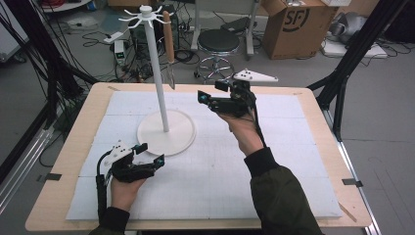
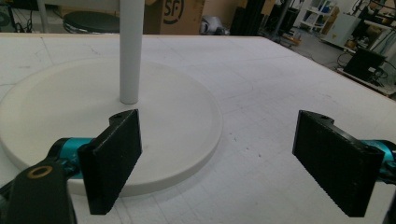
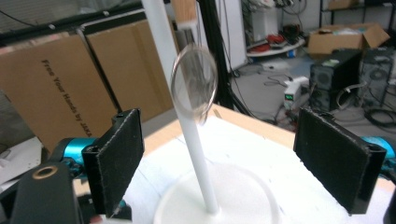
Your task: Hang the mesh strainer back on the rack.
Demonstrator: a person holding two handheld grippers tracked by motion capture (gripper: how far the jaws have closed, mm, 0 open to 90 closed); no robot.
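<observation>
A wooden-handled utensil [image 1: 169, 51] hangs from a far hook of the white rack [image 1: 165, 127] standing on the bench [image 1: 68, 147]. The right gripper [image 1: 211, 93], jaws wide apart and empty, hovers just right of it; likely next is closing on the utensil. The left gripper [image 1: 148, 153] rests near the rack's base, jaws spread. No containers here.

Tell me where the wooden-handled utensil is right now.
The wooden-handled utensil hangs from a hook of the white stand at the table's far side, right of the pole; in the right gripper view its metal head dangles between the open jaws.
</observation>
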